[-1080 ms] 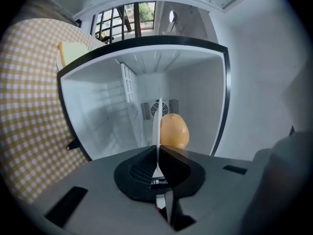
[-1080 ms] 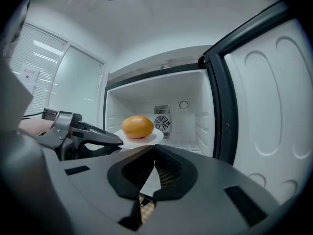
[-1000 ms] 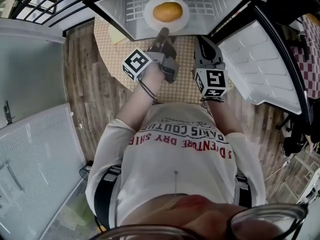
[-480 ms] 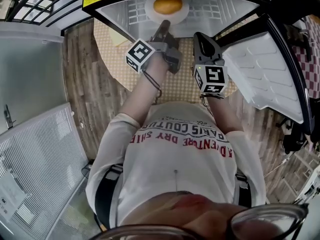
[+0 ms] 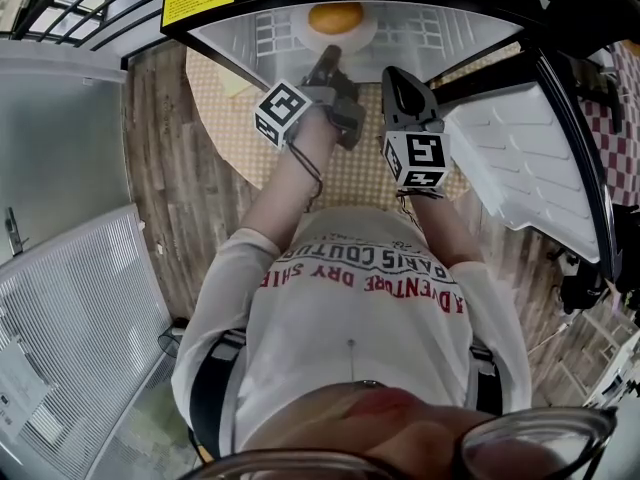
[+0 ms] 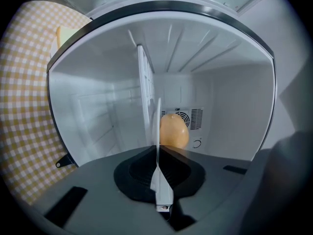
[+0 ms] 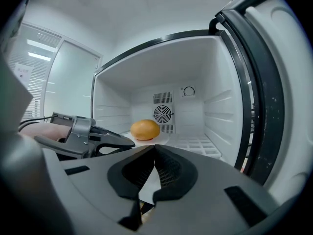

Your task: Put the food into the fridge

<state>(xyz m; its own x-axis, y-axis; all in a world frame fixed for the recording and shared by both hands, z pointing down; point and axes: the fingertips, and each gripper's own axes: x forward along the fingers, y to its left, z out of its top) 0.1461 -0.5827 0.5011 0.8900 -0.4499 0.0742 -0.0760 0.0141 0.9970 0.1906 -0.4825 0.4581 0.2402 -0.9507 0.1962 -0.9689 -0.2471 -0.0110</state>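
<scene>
Head view: left gripper pinches plate's near edge inside fridge's open front.

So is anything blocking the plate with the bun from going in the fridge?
No, nothing visible is in the way. The fridge door is swung open. The left gripper is shut on the plate, and the bun is already inside, over the shelf. The right gripper is shut, off to the side.

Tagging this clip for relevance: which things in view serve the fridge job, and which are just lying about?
Job: orange round food, white plate, left gripper shut on the plate, open fridge.
Lying about: checked tablecloth, pale yellow item on it.
</scene>
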